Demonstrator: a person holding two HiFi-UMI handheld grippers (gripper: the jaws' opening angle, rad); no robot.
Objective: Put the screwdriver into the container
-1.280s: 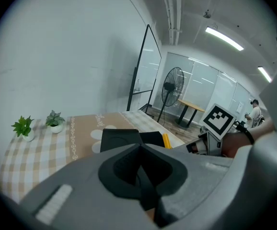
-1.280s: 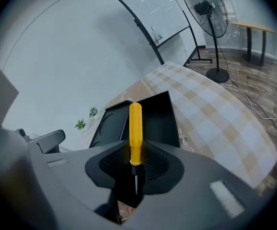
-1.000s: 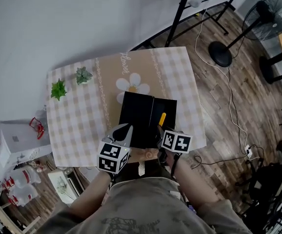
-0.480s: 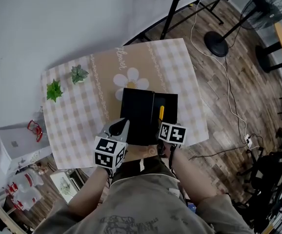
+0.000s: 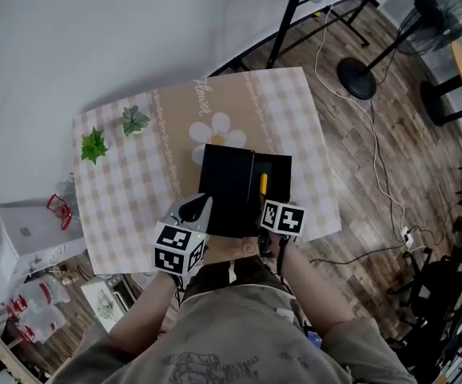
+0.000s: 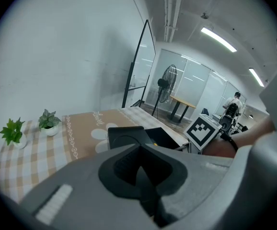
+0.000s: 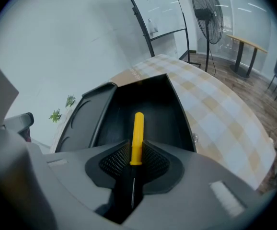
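The black container lies open on the checked table, its lid folded out to the left. The yellow-handled screwdriver points into the open compartment. My right gripper is shut on the screwdriver, pinching the bottom of the handle, with the metal shaft running back between the jaws. The container's inside lies right under the handle. My left gripper hovers at the lid's near left corner. In the left gripper view its jaws are shut with nothing in them, and the container lies just ahead.
Two small potted plants stand at the table's far left. The table's near edge is under my hands. On the floor are a fan, a black stand, a cable and white boxes.
The head view has shifted a little. My right gripper keeps the screwdriver over the open container, and my left gripper stays by the lid.
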